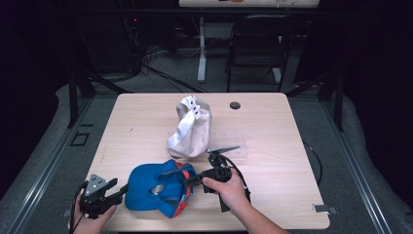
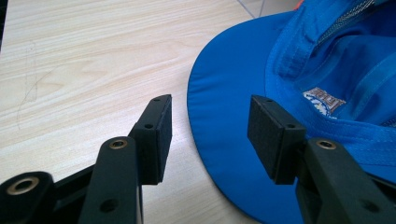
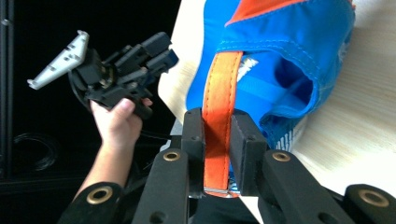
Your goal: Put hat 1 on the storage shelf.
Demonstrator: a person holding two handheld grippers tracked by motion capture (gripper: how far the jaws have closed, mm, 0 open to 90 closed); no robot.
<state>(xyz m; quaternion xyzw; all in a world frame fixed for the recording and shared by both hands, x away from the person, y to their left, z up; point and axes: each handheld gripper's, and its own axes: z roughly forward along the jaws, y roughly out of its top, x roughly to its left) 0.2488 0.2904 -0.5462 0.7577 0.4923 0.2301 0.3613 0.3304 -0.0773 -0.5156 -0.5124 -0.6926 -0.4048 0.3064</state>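
- Caps: I count two on one table [image 1: 272, 122] — a blue cap [image 1: 151, 187] at the near edge, a white cap [image 1: 191, 129] mid-table.
- Right gripper [image 3: 217, 135]: clamped on the blue cap's one orange strap [image 3: 220, 112].
- Left gripper [image 2: 210, 135]: jaws wide, straddling the blue cap's brim, not pressing it.

Blue cap [image 2: 299, 70] partly cropped; its small label [image 2: 324, 99] seems unreadable.

Blue cap [image 1: 155, 190] upside down at near table [image 1: 272, 122] edge between 2 grippers; white cap [image 1: 191, 129] behind it.
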